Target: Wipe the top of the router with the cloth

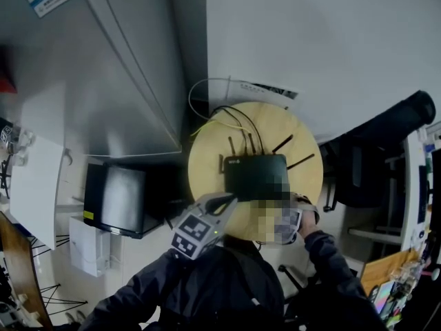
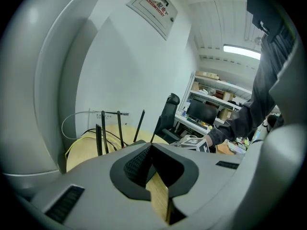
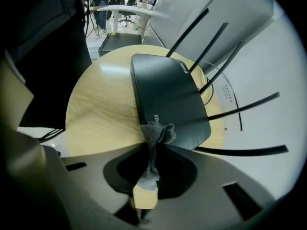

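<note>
1. Right gripper view: the right gripper [image 3: 151, 140] has its jaws pinched on a grey cloth [image 3: 156, 132]. The bunched end is at the near edge of the black router [image 3: 168, 95].
2. Head view: a mosaic patch covers the cloth. The router sits on a round wooden table [image 1: 207, 154], antennas on the far side.
3. Left gripper view: the left gripper [image 2: 150, 146] has its jaws together with nothing between them. Only the antennas [image 2: 102, 137] rise beyond it.
4. Head view: the left gripper is by the router's near-left corner.
</note>
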### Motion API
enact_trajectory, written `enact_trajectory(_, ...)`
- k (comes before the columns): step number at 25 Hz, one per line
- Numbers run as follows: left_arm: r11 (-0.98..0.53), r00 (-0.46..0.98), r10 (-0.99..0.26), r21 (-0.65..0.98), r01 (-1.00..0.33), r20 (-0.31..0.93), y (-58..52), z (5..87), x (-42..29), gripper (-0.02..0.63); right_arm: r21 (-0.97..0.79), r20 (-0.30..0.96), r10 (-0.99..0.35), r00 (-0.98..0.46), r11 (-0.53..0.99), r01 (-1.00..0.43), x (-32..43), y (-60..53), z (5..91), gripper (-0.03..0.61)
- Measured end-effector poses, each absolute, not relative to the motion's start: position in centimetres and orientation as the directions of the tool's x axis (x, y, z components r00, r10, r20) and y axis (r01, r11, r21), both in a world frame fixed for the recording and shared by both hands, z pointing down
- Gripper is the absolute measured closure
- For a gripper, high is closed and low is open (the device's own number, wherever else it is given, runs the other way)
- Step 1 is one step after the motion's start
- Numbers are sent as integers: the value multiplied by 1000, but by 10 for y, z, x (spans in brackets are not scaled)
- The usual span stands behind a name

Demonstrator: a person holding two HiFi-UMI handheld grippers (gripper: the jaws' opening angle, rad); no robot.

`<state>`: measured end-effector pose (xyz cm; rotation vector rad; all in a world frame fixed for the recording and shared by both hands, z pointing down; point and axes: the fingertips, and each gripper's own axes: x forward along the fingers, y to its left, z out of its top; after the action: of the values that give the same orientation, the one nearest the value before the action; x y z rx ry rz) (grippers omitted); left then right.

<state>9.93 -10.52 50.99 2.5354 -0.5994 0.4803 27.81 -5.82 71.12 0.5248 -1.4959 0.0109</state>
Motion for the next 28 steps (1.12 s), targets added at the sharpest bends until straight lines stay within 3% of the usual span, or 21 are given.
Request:
enact_trajectory(4, -788, 840, -326, 366, -495, 435, -96, 506, 96, 612, 312, 950, -302, 85, 880, -360, 279, -59, 709, 508)
enact_trajectory(10, -771, 834, -341, 378, -512, 433, -83, 504, 91, 612, 284, 917, -397, -40, 719, -635, 315, -70, 697, 508)
enact_trajectory(15, -749, 834, -349, 407, -523, 428, -78, 499, 121, 612, 124, 871, -439, -222, 633, -764, 360, -97, 691, 506)
enact_trajectory(21, -699, 793, -393, 408, -587, 466, -69, 503, 162, 612, -63, 848, -341, -405, 694, -717, 373, -115, 719, 508)
enact_trajectory(28, -640, 732, -470, 382, -667, 493, -59, 505, 184, 612, -22, 888, -258, -380, 802, -596, 366, -132, 748, 506)
